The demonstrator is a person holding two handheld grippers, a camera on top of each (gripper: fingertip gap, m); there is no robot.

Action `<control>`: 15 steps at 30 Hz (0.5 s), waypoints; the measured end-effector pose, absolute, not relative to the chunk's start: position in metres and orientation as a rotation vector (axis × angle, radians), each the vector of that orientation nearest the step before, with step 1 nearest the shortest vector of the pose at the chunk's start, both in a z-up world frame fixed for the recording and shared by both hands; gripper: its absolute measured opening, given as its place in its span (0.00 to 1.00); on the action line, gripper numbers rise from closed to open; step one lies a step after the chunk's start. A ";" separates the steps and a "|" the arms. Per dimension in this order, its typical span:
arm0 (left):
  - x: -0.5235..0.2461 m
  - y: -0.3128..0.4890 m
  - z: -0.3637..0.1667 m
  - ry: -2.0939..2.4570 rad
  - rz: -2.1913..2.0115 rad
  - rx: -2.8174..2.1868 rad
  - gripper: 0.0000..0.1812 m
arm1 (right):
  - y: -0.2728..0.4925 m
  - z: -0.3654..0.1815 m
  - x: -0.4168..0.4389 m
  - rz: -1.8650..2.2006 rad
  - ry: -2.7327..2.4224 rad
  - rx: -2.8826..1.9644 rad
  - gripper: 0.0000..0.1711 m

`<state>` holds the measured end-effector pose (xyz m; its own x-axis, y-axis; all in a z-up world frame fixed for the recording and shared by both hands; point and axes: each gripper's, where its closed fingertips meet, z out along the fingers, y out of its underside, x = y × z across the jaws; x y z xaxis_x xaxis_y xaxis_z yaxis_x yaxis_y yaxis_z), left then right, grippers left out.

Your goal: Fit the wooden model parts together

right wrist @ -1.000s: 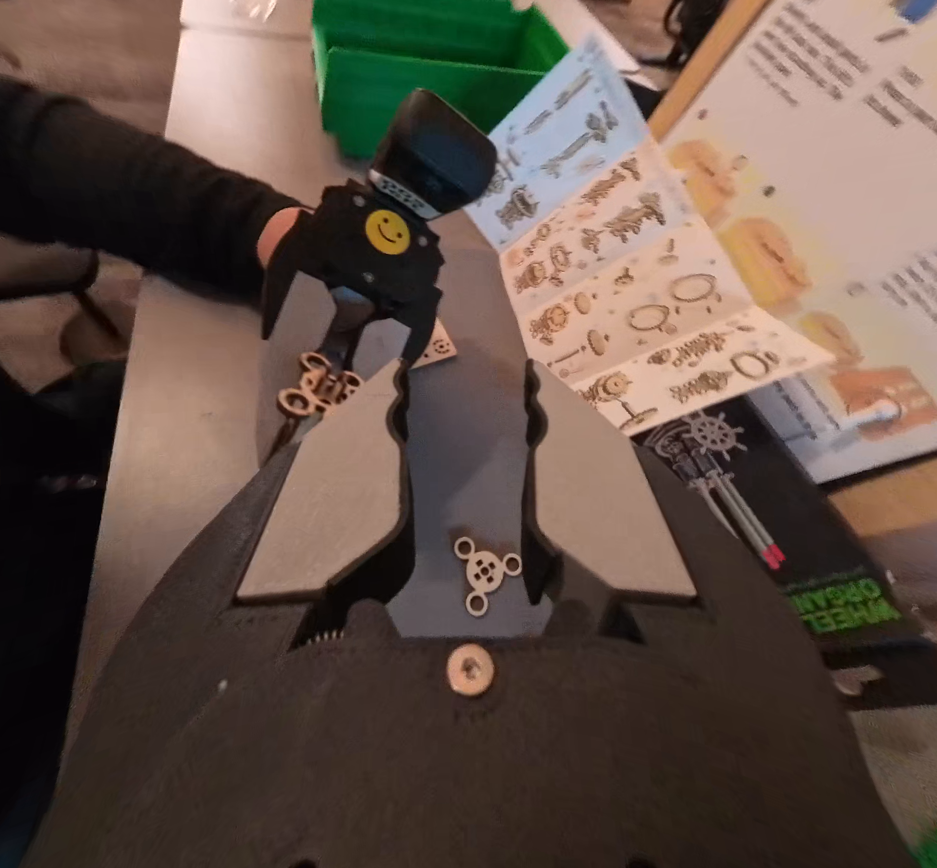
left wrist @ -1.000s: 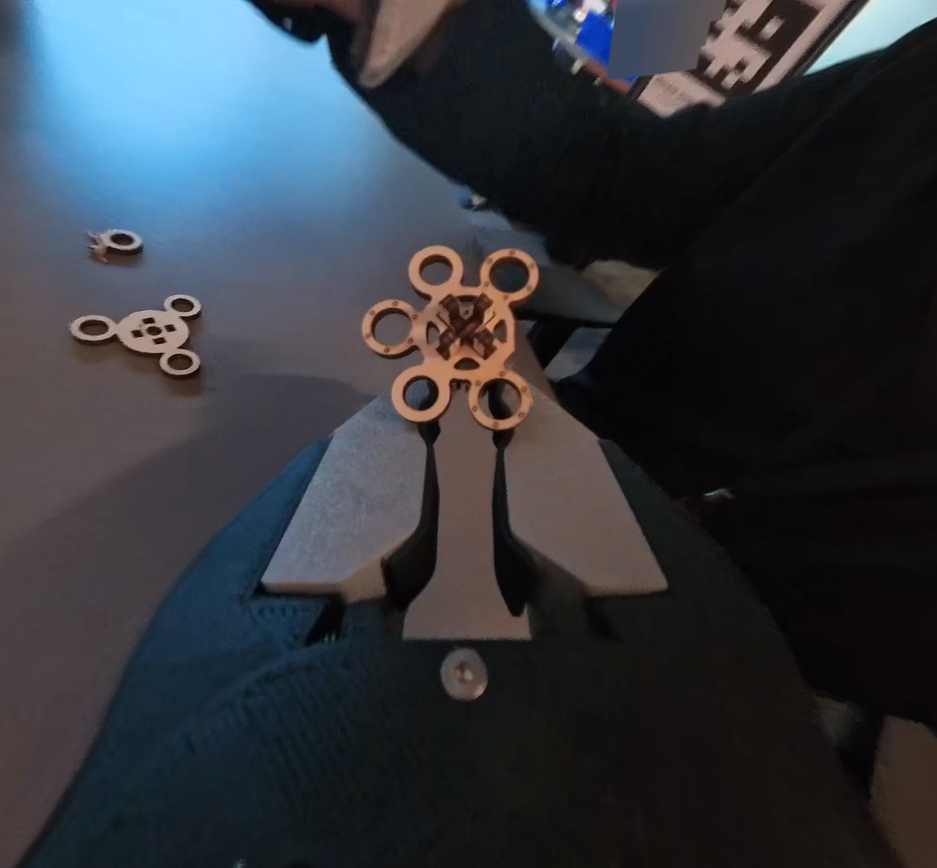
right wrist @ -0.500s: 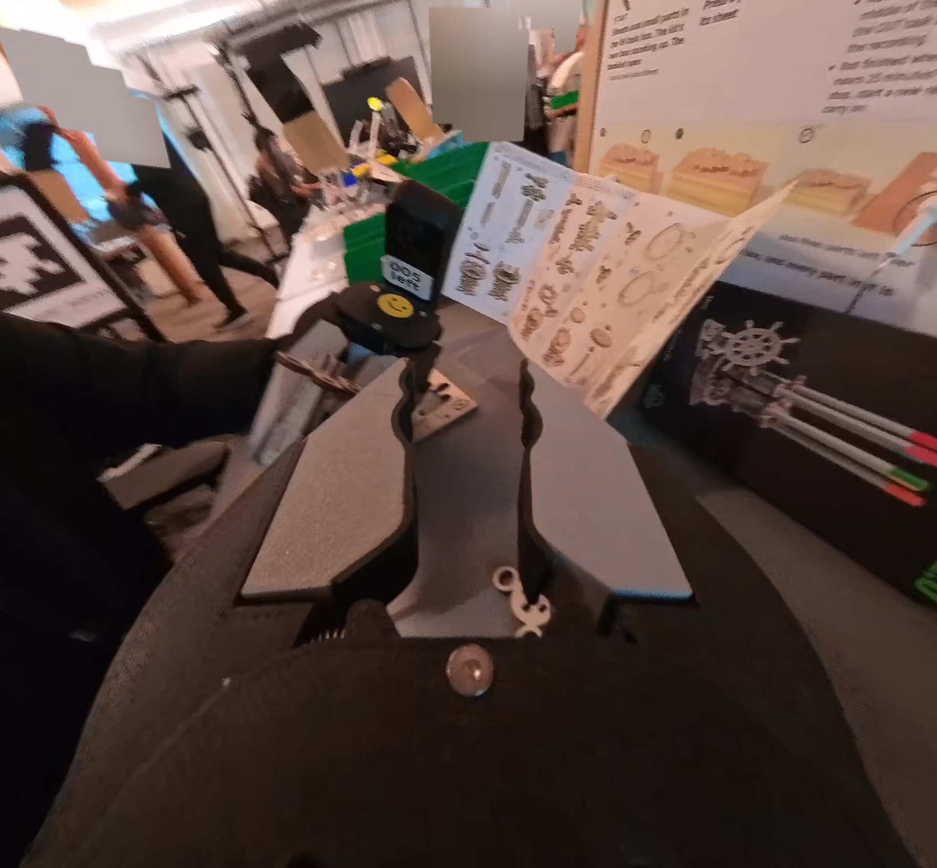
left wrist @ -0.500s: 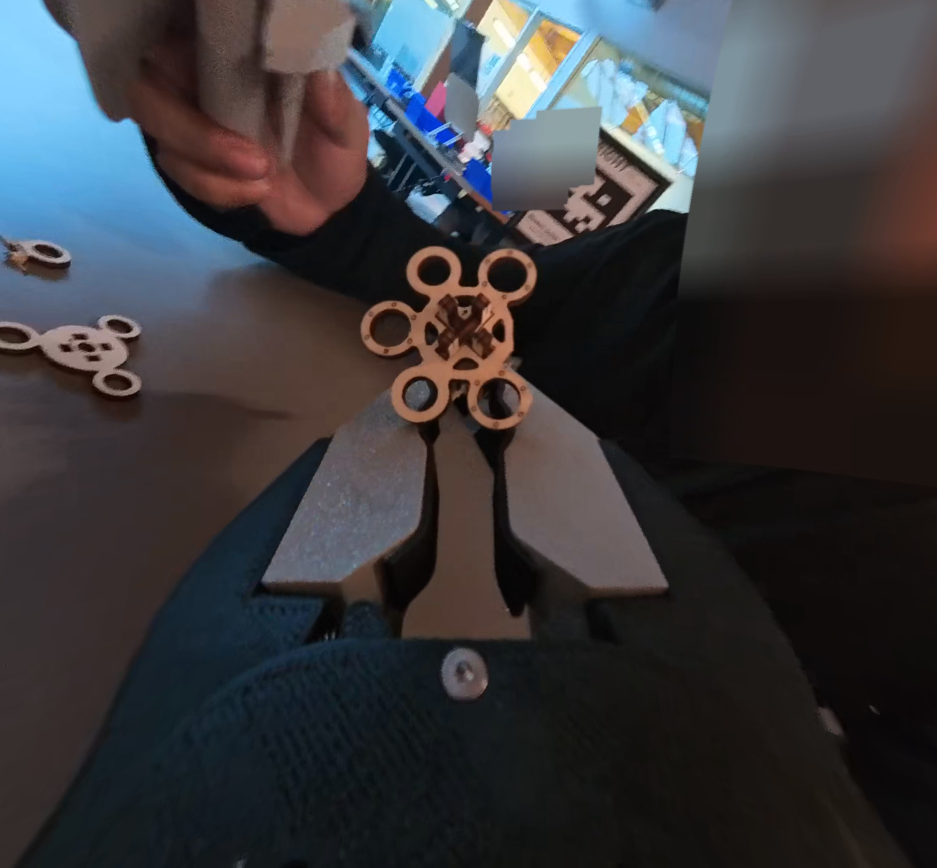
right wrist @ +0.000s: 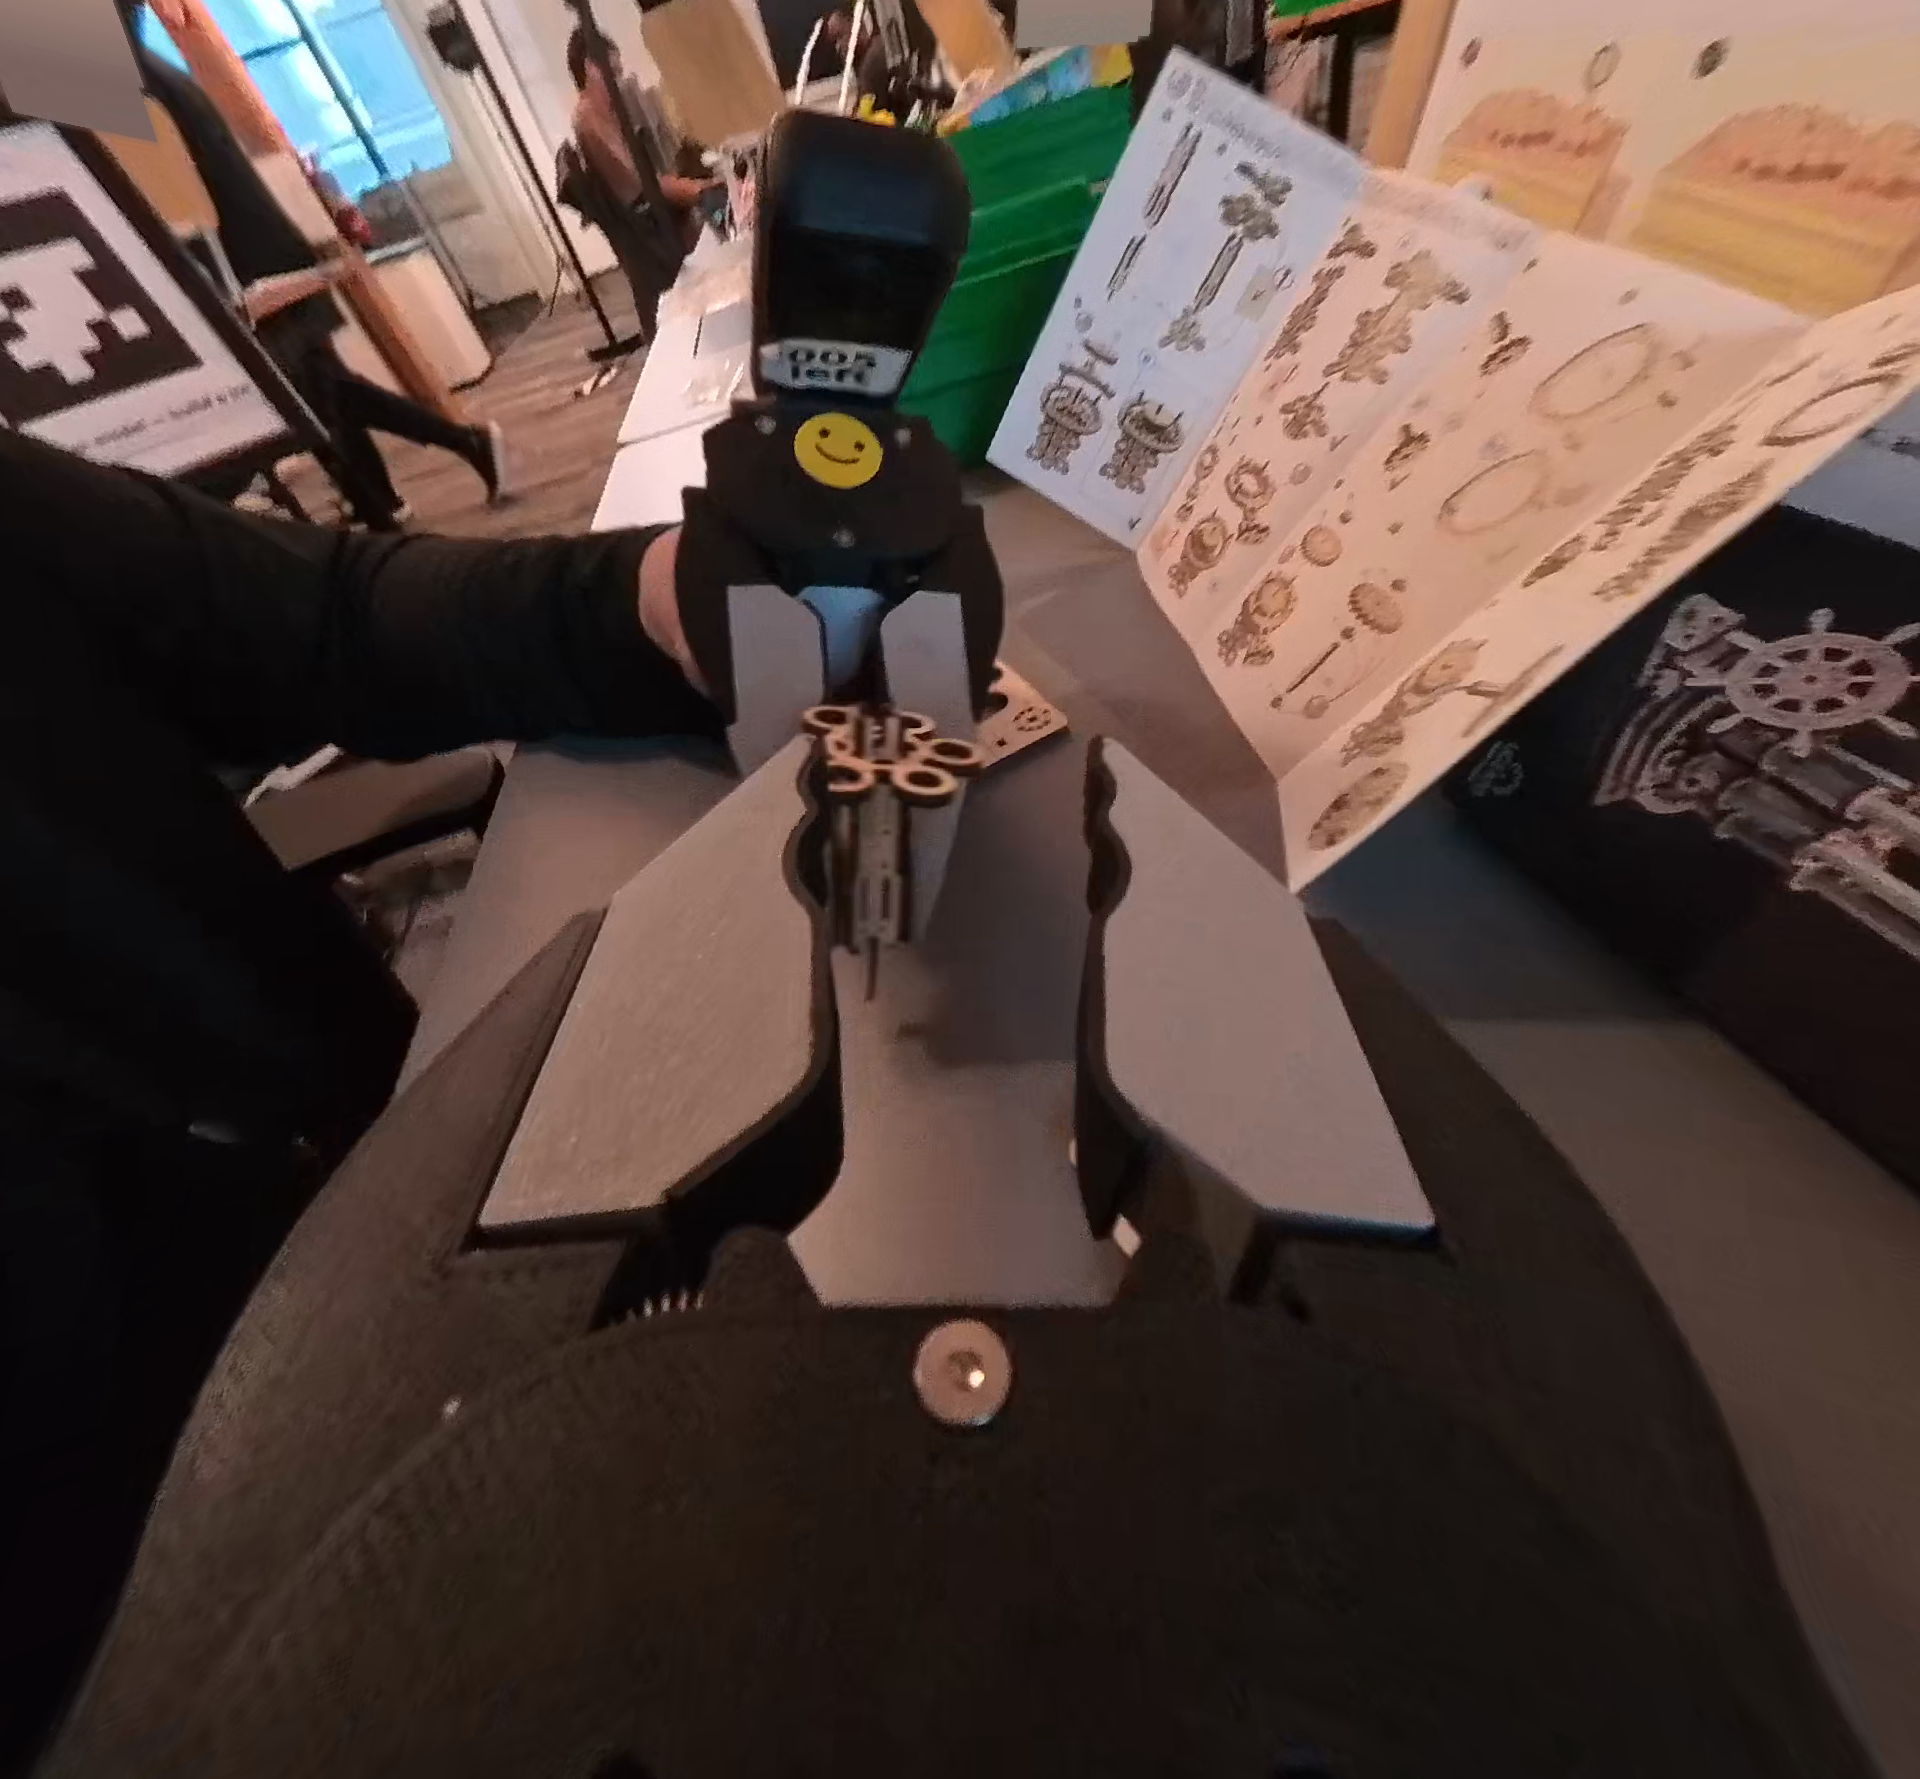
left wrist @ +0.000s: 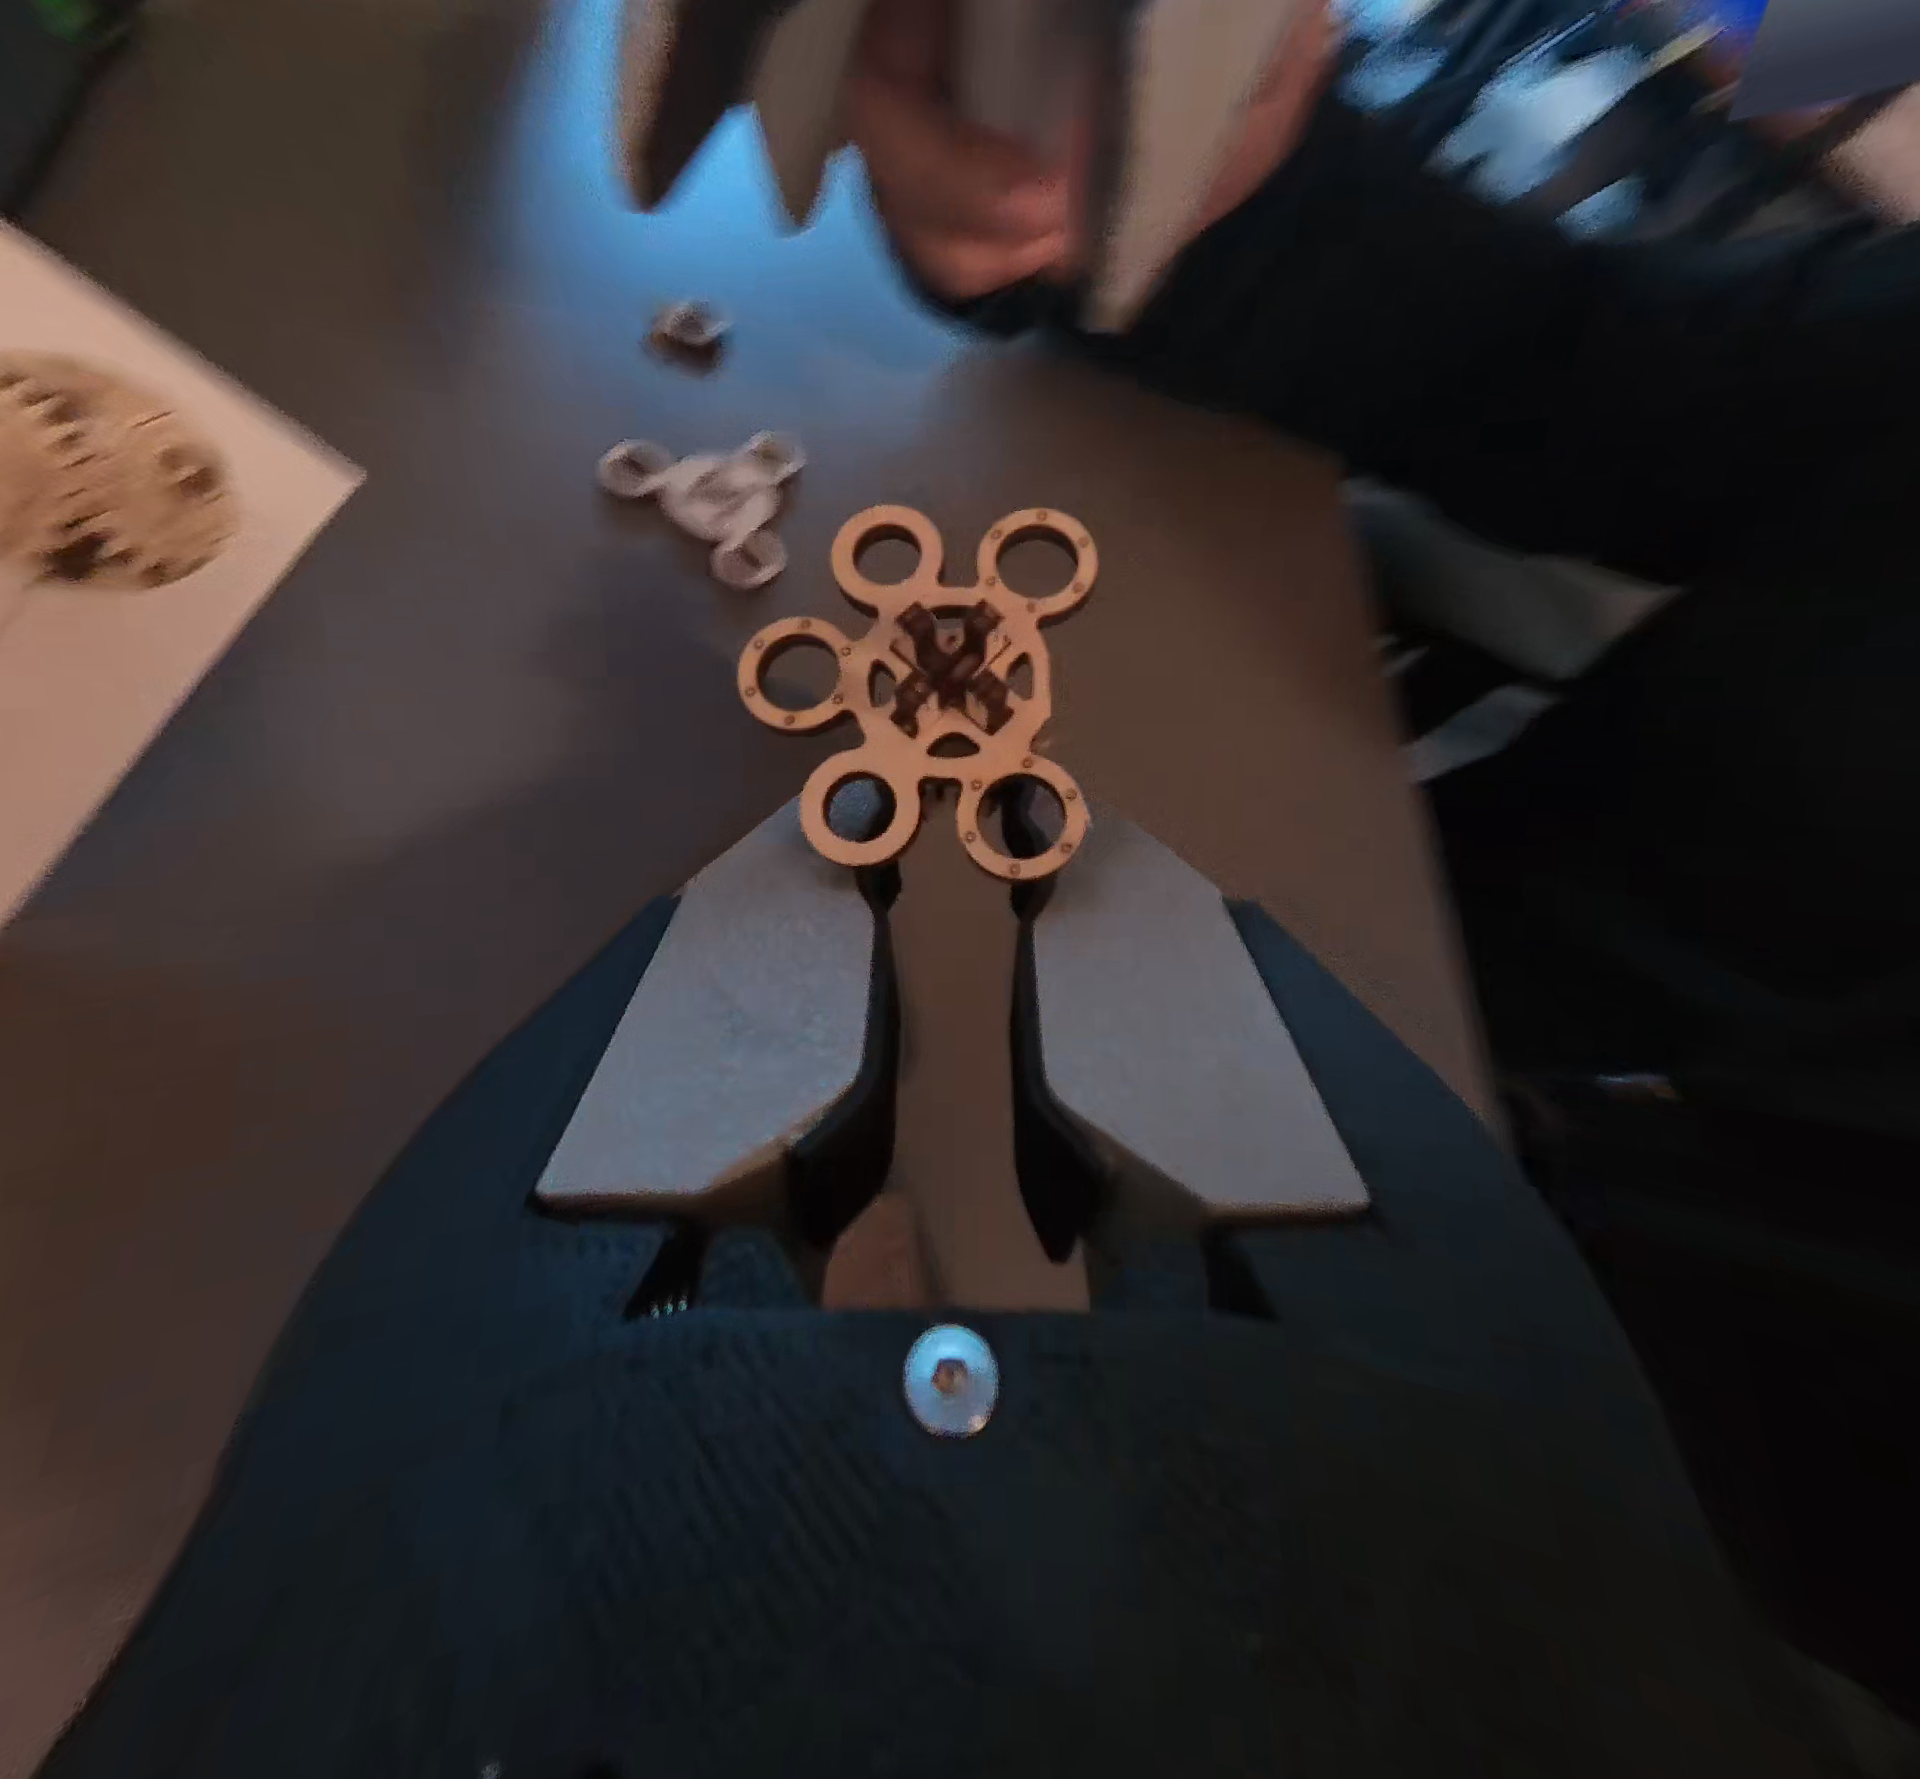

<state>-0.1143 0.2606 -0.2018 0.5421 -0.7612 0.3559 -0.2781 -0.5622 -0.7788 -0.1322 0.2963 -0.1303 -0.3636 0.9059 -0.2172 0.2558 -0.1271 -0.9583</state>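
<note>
**Left gripper swings over the bench, wooden assembly in its jaws**

While the left gripper [left wrist: 951,856] still clamps the five-ringed wooden assembly [left wrist: 920,685] upright above the dark bench [left wrist: 416,794], its view has dropped from room to benchtop. Beyond lie a three-ringed wooden part [left wrist: 707,503] and, blurred, the right gripper [left wrist: 727,160], jaws parted and empty.

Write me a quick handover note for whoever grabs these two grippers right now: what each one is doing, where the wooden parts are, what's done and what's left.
Left gripper: shut on the five-ring wooden assembly, held above the table.
Right gripper: open and empty, facing the left one.
On the table: a loose three-ring plate and a small wooden piece beyond it; the folded instruction sheet stands at the right.
Done: the assembly is partly built and in hand.
Left: pick up the three-ring plate, probably next, and fit the loose parts on.
</note>
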 end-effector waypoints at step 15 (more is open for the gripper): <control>-0.133 0.280 -0.212 0.957 -0.339 -2.100 0.09 | 0.269 -0.171 -0.143 1.325 -1.843 -1.291 0.31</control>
<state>-0.1326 0.2796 -0.2119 0.6798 -0.7295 -0.0761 -0.5194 -0.4056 -0.7521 -0.1426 0.2687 -0.1713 -0.4072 0.9067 -0.1103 0.3935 0.0652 -0.9170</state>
